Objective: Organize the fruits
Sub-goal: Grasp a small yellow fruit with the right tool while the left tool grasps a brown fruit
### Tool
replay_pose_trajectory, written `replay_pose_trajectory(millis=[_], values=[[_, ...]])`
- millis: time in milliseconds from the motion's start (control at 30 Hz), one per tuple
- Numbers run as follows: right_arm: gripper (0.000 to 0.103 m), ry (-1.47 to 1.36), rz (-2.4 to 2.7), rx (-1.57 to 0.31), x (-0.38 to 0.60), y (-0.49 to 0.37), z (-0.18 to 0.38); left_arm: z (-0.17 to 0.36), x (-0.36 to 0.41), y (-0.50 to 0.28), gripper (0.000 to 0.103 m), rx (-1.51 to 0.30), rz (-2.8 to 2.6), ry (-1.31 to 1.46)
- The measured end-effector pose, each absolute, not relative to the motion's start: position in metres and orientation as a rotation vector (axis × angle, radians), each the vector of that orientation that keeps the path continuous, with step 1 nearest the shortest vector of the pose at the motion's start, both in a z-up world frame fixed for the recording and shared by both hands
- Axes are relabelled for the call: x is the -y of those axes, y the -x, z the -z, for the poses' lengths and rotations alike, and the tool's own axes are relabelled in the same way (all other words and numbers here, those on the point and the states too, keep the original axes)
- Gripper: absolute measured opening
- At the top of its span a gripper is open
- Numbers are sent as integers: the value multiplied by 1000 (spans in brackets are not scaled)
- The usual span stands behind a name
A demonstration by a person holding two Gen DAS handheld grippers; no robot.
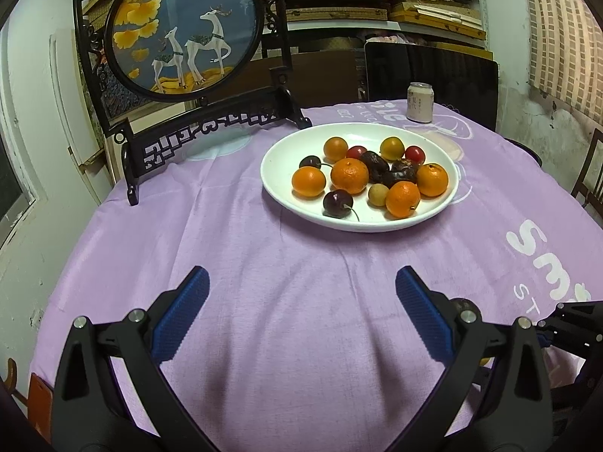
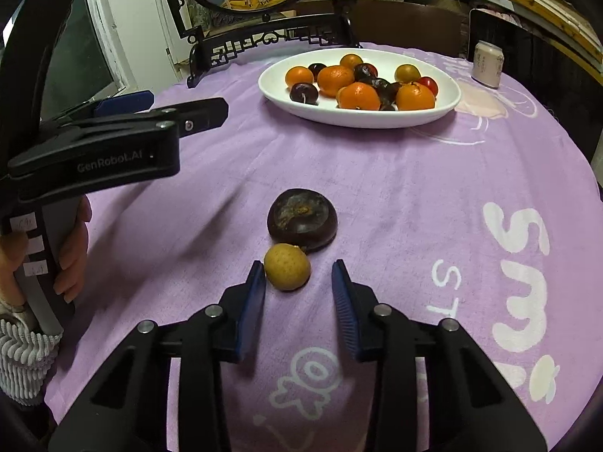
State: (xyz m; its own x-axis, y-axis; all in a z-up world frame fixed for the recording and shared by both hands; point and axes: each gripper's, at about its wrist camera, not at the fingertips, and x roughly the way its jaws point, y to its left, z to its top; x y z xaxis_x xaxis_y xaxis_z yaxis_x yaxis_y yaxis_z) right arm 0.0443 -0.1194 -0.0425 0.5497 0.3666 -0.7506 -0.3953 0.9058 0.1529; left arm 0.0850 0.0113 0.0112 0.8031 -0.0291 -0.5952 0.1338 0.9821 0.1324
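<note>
You are holding the right gripper [image 2: 297, 282] low over the purple tablecloth [image 2: 395, 188], its blue pads apart, with the small tan fruit [image 2: 287, 266] lying just at the tips, closer to the left pad [image 2: 253, 293] than to the right one. Nothing is clamped yet. Just beyond that fruit, touching it or nearly so, the dark brown fruit [image 2: 302, 220] is sitting on the cloth by itself.

You are keeping the left gripper [image 1: 301, 312] nearer the left edge of the table, its pads wide apart and empty, pointing across bare cloth toward the far side.

The white plate [image 1: 286, 188] is standing well away at the far side, already carrying a mixed heap: several oranges [image 1: 349, 175], dark cherries [image 1: 337, 203] with stems, two small red fruits [image 1: 414, 154], some dark wrinkled ones in the middle, and a tan one [image 1: 377, 195] like the one in front of you. A drink can [image 1: 420, 103] is standing just behind the plate, and a framed deer screen [image 1: 181, 30] is rising at the far left.

Judging by this, most of the fruit is already gathered on the plate, if the plate is where it belongs. Two pieces are waiting on the cloth, so the job is looking mostly done but not finished. The tan fruit seems to be the piece in hand; the dark one would follow.
</note>
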Motion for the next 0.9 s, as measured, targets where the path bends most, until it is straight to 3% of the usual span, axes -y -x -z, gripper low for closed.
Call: replay_pose_trajectory(millis=[100,567,900], values=[[25,33,-478,-879,118,-44,43,-11,-10,-85,101,-632,86,-180],[24,-132,-382,-793,168,-48,22,-5,3,-81,101,-659,169,-199],[24,-290,-320,-754,211,-56,11,23,60,-56,101,-699,423,-355]])
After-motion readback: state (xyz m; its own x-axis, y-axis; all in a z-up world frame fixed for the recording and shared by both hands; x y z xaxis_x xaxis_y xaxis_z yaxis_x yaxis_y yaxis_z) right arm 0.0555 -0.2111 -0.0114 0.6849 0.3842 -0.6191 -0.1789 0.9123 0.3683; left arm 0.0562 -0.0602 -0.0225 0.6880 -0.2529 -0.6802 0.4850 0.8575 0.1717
